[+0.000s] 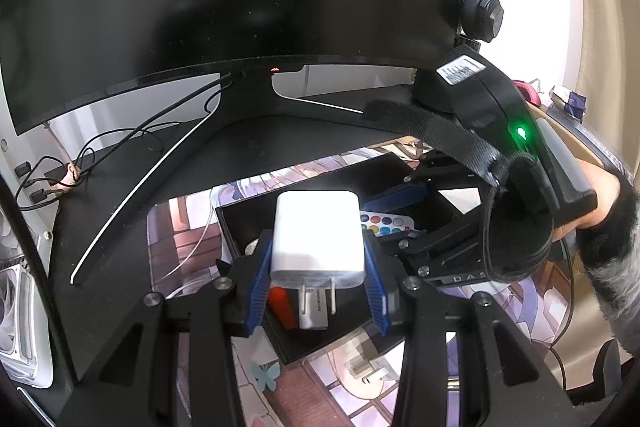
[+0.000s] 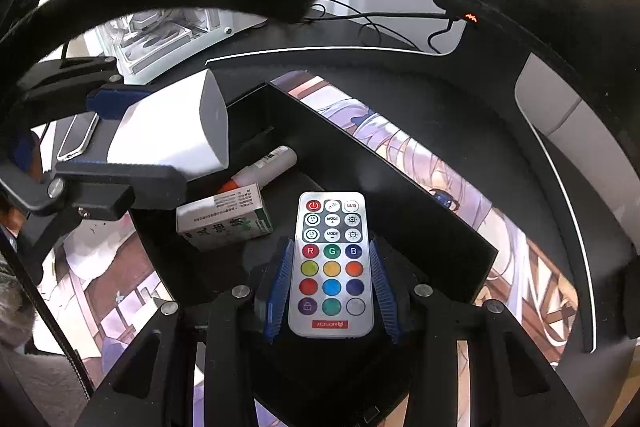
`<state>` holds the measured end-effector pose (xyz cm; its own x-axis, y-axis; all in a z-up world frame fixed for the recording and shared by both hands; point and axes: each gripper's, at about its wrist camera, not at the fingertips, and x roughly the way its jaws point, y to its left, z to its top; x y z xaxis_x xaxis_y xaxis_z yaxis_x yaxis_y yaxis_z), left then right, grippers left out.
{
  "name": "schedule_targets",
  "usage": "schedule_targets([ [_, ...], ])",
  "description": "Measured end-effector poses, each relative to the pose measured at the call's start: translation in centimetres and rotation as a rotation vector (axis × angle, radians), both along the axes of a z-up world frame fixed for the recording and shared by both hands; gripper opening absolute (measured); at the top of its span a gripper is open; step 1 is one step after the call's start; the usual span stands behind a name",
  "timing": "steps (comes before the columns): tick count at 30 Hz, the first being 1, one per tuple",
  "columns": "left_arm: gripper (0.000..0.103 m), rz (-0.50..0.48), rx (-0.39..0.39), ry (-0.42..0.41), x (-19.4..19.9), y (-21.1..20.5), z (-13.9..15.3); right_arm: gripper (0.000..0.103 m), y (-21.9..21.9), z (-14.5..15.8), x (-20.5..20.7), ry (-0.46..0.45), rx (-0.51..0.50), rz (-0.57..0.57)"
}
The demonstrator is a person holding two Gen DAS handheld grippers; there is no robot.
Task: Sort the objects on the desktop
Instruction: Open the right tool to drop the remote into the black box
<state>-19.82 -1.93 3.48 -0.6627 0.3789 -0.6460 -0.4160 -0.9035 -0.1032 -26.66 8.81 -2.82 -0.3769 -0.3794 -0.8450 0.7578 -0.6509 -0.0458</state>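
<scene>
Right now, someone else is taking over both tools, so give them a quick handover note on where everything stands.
Left tool: shut on the white charger, held above the black tray.
Right tool: the remote sits between its pads over the tray; grip looks closed.
Already in the tray: small box and marker.
Left to do: set down charger and remote. A phone lies outside the tray.

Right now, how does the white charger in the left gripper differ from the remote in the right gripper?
The white charger is a thick, plain block with metal prongs; the remote is thin, flat and covered with coloured buttons. The charger fills the left gripper; the remote is narrower than the right gripper. Both are over the black box.
</scene>
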Motion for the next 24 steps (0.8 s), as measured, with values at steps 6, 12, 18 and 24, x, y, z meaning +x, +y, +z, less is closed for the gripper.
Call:
schedule_targets([
  [6,0.041,-0.005,-0.004,-0.012,0.1,0.1,-0.3,0.039,-0.1,-0.4,0.1,-0.041,-0.007,-0.003],
  [12,0.041,-0.003,-0.002,-0.014,0.0,-0.1,-0.3,0.040,-0.1,-0.4,0.3,-0.047,0.002,-0.008],
  [18,0.041,-0.004,0.002,-0.017,-0.1,-0.3,-0.3,0.046,0.4,0.8,0.7,-0.027,-0.046,-0.016],
  [24,0.041,-0.012,0.003,-0.028,-0.6,-0.1,-0.7,0.097,3.3,3.5,3.4,0.040,-0.133,-0.038],
])
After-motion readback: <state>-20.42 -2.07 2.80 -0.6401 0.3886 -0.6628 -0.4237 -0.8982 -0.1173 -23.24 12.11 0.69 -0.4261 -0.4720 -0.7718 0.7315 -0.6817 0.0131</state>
